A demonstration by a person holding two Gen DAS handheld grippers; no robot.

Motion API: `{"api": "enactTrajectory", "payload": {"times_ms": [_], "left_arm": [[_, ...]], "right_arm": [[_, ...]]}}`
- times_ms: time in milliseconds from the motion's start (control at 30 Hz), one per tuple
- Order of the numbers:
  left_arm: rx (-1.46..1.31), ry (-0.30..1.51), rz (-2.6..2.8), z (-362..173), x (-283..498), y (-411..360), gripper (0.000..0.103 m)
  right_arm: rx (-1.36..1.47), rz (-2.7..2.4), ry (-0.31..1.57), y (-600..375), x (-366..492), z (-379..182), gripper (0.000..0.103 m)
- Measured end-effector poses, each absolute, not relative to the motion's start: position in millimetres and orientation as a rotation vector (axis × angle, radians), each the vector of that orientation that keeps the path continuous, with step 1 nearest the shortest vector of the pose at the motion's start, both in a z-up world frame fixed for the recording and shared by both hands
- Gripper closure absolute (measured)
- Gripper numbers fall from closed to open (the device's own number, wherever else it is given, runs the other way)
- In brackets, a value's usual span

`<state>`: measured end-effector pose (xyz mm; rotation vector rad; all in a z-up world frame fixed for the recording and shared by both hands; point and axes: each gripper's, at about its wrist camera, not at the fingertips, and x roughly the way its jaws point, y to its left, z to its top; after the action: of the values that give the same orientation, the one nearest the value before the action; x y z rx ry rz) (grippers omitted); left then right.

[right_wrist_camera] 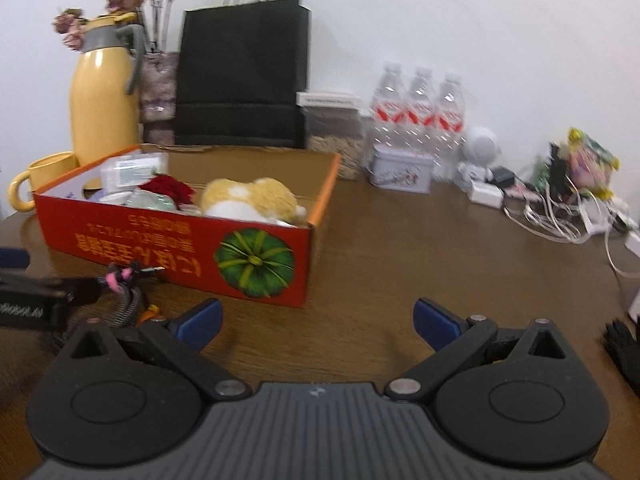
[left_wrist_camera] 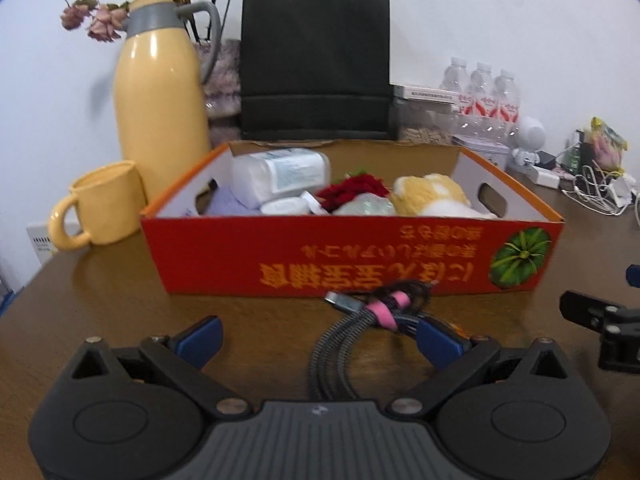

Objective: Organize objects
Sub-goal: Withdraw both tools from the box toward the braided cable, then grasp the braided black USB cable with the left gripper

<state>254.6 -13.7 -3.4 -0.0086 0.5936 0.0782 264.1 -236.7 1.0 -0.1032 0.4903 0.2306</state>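
Note:
A coiled black braided cable (left_wrist_camera: 360,320) with a pink tie lies on the brown table (left_wrist_camera: 120,300), just in front of the red cardboard box (left_wrist_camera: 280,252). My left gripper (left_wrist_camera: 320,338) is open around the cable, which rests against the right blue finger (left_wrist_camera: 440,338). The box holds a yellow-and-white plush toy (left_wrist_camera: 428,196), a red fuzzy item (left_wrist_camera: 352,192), a white tissue pack (left_wrist_camera: 280,172) and other small things. My right gripper (right_wrist_camera: 318,318) stands open over bare table, right of the box (right_wrist_camera: 160,248), with nothing between its fingers. The cable (right_wrist_camera: 124,280) shows at its left.
A yellow jug (left_wrist_camera: 160,100) and yellow mug (left_wrist_camera: 104,204) stand left of the box, with a black paper bag (left_wrist_camera: 316,64) behind it. Water bottles (right_wrist_camera: 420,112), a tin (right_wrist_camera: 402,170), a white figure (right_wrist_camera: 478,152) and tangled chargers (right_wrist_camera: 560,216) crowd the back right.

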Motion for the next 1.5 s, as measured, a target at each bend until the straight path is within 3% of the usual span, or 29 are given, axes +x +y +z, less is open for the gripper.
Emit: {"api": "enactTrajectory", "payload": {"times_ms": [300, 1200, 1500], "left_arm": [[-0.001, 0.627, 0.041, -7.8, 251.2, -27.0, 0.0], [-0.105, 0.676, -0.032, -16.6, 255.5, -17.5, 0.0], [-0.017, 0.696, -0.018, -19.6, 257.4, -27.5, 0.0]], "right_arm": [[-0.049, 0.193, 0.593, -248.1, 280.1, -10.2, 0.0], [-0.076, 0.239, 0.694, -243.8, 282.9, -21.7, 0.0], [-0.081, 0.247, 0.694, -243.4, 281.3, -22.1, 0.0]]}}
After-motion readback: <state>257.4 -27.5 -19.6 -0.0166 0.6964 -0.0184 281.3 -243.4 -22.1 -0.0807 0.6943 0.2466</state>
